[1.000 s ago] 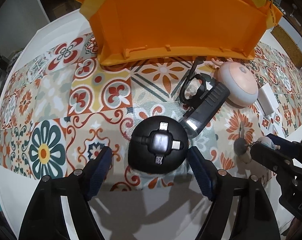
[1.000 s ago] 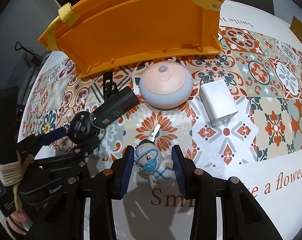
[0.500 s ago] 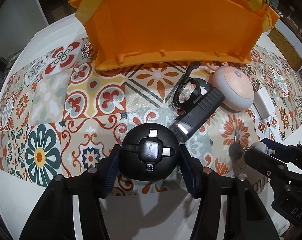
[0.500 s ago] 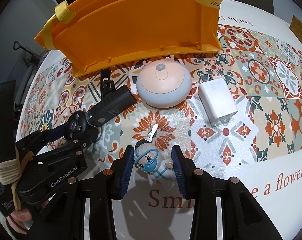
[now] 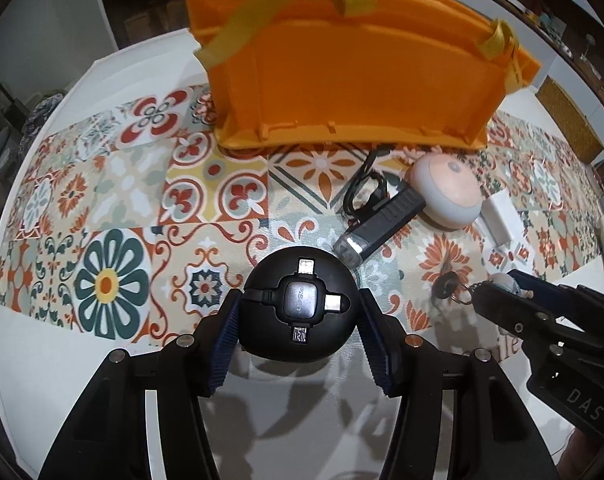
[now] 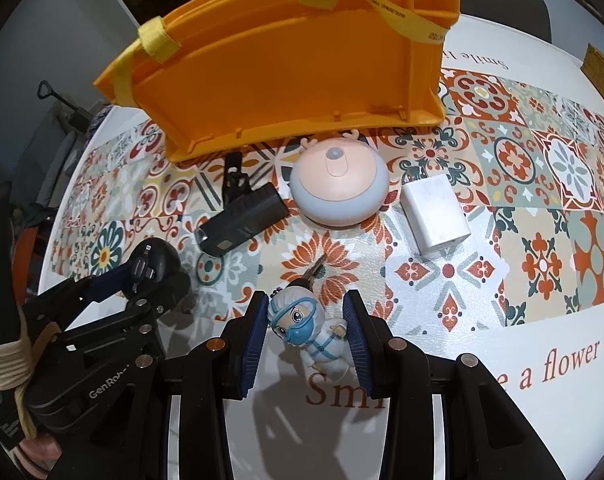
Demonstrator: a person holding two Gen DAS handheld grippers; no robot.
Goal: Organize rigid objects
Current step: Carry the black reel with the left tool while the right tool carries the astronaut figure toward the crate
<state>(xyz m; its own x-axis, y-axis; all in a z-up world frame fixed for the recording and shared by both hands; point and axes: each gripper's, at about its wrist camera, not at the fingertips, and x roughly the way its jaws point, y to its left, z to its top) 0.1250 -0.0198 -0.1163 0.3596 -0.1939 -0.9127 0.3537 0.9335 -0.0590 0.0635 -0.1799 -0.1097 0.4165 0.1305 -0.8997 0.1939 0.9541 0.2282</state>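
Observation:
My left gripper point(image 5: 300, 330) is shut on a round black cable reel point(image 5: 300, 304) with several plug ends on top, held above the table. It also shows in the right wrist view point(image 6: 150, 270). My right gripper point(image 6: 305, 332) is shut on a small masked-doctor figurine keychain point(image 6: 307, 330), its key point(image 6: 315, 270) hanging toward the tablecloth. An orange basket point(image 5: 357, 80) with yellow handles stands at the back, also in the right wrist view point(image 6: 298, 64).
On the patterned tablecloth point(image 6: 541, 208) lie a black flashlight with strap point(image 6: 242, 220), a round pink-and-grey night light point(image 6: 339, 184) and a white charger block point(image 6: 435, 214). The white table edge runs along the front.
My left gripper closed on the cable reel and lifted it. Both grippers have risen, so the basket's rim and handles now show. The right gripper keeps the figurine.

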